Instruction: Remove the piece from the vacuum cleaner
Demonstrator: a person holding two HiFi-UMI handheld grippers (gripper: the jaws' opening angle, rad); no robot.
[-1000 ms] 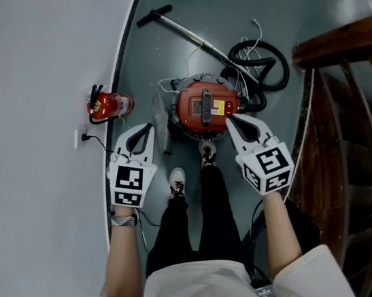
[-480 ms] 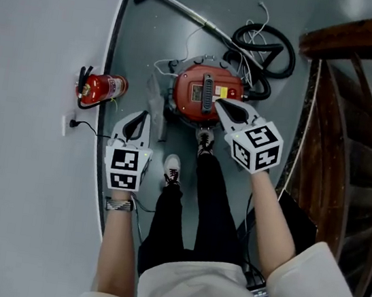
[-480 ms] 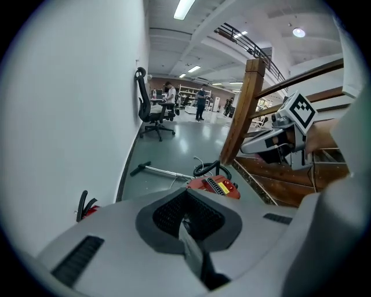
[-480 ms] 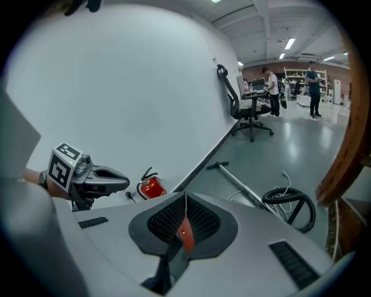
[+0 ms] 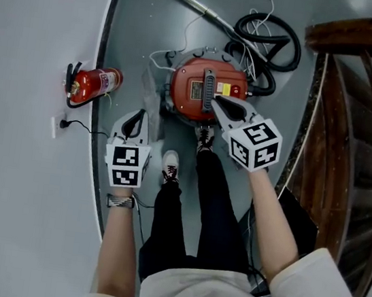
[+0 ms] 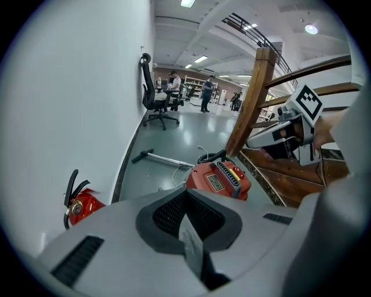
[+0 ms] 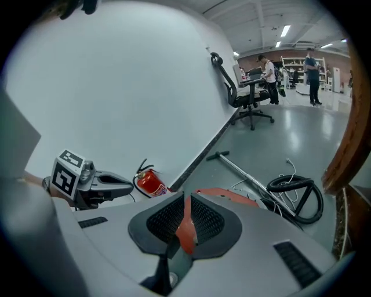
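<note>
Open both clenched, empty claws first: left gripper (image 5: 138, 116) beside, right gripper (image 5: 214, 101) over the vacuum (image 5: 196, 87) on the floor (image 5: 139, 42). Brace red body with one; pull the piece, perhaps the pale part (image 5: 154, 97) at its left, hard to tell, straight off with the other.

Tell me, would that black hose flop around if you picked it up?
Probably floppy: the hose lies curled in a loop on the floor. It would likely tug back too, since one end seems to run into the red vacuum cleaner.
</note>
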